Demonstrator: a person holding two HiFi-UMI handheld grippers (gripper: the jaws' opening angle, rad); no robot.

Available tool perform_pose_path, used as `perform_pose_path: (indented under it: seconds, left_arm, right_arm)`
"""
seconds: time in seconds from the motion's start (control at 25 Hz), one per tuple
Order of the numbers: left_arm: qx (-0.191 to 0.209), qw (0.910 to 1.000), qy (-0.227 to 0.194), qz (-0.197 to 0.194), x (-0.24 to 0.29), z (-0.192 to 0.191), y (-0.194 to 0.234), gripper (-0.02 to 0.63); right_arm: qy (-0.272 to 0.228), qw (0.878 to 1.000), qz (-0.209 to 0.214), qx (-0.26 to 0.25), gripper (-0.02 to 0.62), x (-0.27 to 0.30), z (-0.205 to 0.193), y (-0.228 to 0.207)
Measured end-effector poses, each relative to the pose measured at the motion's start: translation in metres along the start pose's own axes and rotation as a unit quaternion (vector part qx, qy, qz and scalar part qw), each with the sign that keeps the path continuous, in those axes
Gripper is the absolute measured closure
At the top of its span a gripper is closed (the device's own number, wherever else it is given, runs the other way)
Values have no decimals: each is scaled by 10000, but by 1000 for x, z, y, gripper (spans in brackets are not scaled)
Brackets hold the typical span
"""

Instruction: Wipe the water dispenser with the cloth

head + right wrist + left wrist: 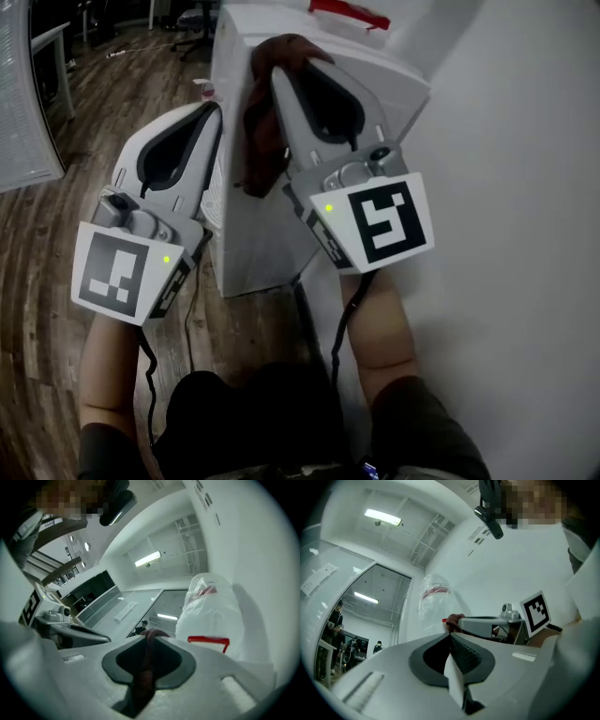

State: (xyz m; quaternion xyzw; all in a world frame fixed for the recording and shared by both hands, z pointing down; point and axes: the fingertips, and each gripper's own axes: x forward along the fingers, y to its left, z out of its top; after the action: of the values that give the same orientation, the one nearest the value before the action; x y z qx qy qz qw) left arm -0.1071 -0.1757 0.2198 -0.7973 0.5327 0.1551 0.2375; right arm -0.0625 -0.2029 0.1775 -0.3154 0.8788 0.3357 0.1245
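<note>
The white water dispenser stands against the wall, with a red part on its top. My right gripper is shut on a dark red cloth, which hangs down the dispenser's upper front. In the right gripper view the cloth runs between the shut jaws, with the plastic-wrapped top behind. My left gripper is shut with nothing in it, close beside the dispenser's left side. From the left gripper view, its jaw tips meet, and the right gripper with the cloth lies beyond.
A white wall runs along the right of the dispenser. Wooden floor spreads to the left, with a glass partition and office chair legs farther off. Cables hang from the grippers. Distant people show behind glass.
</note>
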Motion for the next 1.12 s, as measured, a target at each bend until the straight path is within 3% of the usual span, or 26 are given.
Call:
perform_pose_path:
  seconds: [0.2, 0.36, 0.52, 0.64, 0.76, 0.96, 1.12]
  left_arm:
    - [-23, 9997, 209, 103, -17, -38, 1, 588]
    - [-407, 9964, 668, 340, -27, -66, 6, 588]
    - [-611, 9885, 1331, 377, -94, -178, -20, 588]
    - [-708, 9853, 1488, 457, -127, -239, -29, 588]
    - [-774, 9811, 1690, 544, -147, -279, -32, 587]
    - [-973, 9712, 2118, 491, -175, -333, -50, 586]
    - [-1082, 9688, 2190, 429, -185, -350, -65, 588]
  right_arm:
    - [438, 9985, 212, 239, 551, -12, -44, 38]
    - [862, 9933, 655, 413, 549, -15, -66, 53]
    - [1285, 9850, 696, 917, 549, -78, -165, 118]
    - [1670, 9794, 731, 868, 549, -118, -231, 154]
    - [2286, 9662, 794, 888, 549, -150, -290, 174]
    - [3214, 9341, 838, 1311, 549, -202, -378, 210]
    - [3500, 9176, 926, 1643, 549, -221, -423, 236]
